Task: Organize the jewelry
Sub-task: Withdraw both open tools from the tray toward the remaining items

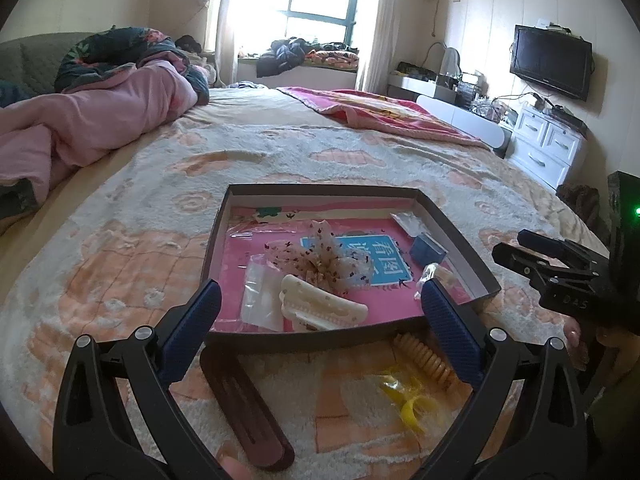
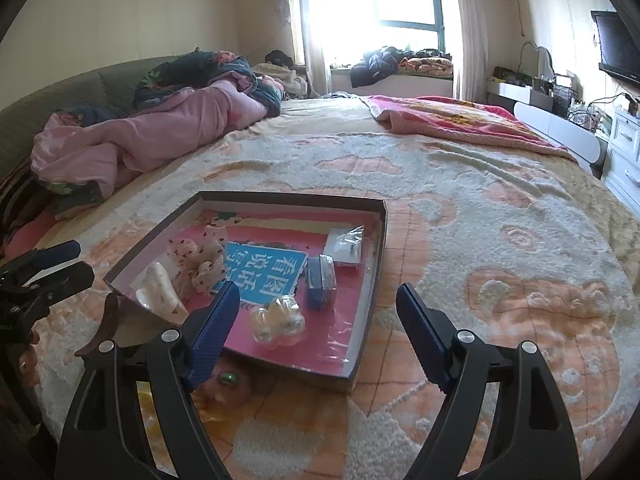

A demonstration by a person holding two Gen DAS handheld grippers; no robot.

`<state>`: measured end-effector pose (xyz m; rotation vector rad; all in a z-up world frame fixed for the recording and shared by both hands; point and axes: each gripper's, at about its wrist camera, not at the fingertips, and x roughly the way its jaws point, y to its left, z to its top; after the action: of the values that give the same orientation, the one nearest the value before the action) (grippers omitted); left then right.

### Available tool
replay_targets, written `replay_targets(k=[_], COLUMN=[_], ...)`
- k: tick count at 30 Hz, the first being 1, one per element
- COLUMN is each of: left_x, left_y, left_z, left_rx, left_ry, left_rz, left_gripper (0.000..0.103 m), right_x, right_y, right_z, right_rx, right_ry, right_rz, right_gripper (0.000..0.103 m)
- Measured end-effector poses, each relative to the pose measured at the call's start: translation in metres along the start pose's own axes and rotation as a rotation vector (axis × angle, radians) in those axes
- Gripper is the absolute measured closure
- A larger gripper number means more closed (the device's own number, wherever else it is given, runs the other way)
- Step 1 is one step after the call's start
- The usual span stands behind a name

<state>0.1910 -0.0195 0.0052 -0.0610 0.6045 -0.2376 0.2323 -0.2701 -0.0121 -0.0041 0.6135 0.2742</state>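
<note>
The left tongs [image 1: 320, 304] stand wide apart and hold nothing, hovering over the near edge of the shallow box [image 1: 456, 224] on the bed [image 1: 120, 208]. The right tongs [image 2: 316, 308] are likewise spread and empty, over the box's near right part. Between the left tips lie a cream hair claw [image 1: 320, 304] and a printed bow [image 1: 328, 256] inside the box, with a small blue case [image 1: 427, 249] further right. Outside it, on the blanket, lie a dark brown comb [image 1: 244, 404], a spiral hair tie [image 1: 424, 360] and a yellow clip [image 1: 408, 404].
</note>
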Motion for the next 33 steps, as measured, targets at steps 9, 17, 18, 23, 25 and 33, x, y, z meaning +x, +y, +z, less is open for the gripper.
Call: replay_targets(k=[9,17,18,23,25,33], left_x=[-0.014,-0.028,-0.030,-0.035,-0.037,-0.045], left_y=[-0.001,0.006,0.008,0.013,0.015,0.022], left_z=[-0.009,-0.015,-0.016,-0.020,-0.021,-0.029], left_rx=[0.007,-0.007,-0.012,-0.023,-0.025,-0.035], left_ry=[-0.014,-0.026,-0.028,-0.029,-0.030,-0.024], left_rz=[0.007,0.020,0.023,0.032,0.039,0.059], left_gripper=[0.012,0.012,0.012,0.012,0.012,0.012], right_x=[-0.021,-0.033,-0.034,-0.039,-0.040,-0.041], right_y=[0.005,0.012,0.013,0.020,0.025,0.045], right_z=[-0.011,-0.019,-0.020,-0.025,-0.028,-0.036], right_rx=[-0.010,-0.031,-0.033,-0.045,-0.052,-0.086], right_ry=[-0.027,-0.036,-0.036,-0.033,-0.028,-0.006], right_rz=[-0.007,-0.011,-0.008,0.004,0.012,0.049], right_gripper=[0.025,0.025,0.025,0.025,0.025,0.025])
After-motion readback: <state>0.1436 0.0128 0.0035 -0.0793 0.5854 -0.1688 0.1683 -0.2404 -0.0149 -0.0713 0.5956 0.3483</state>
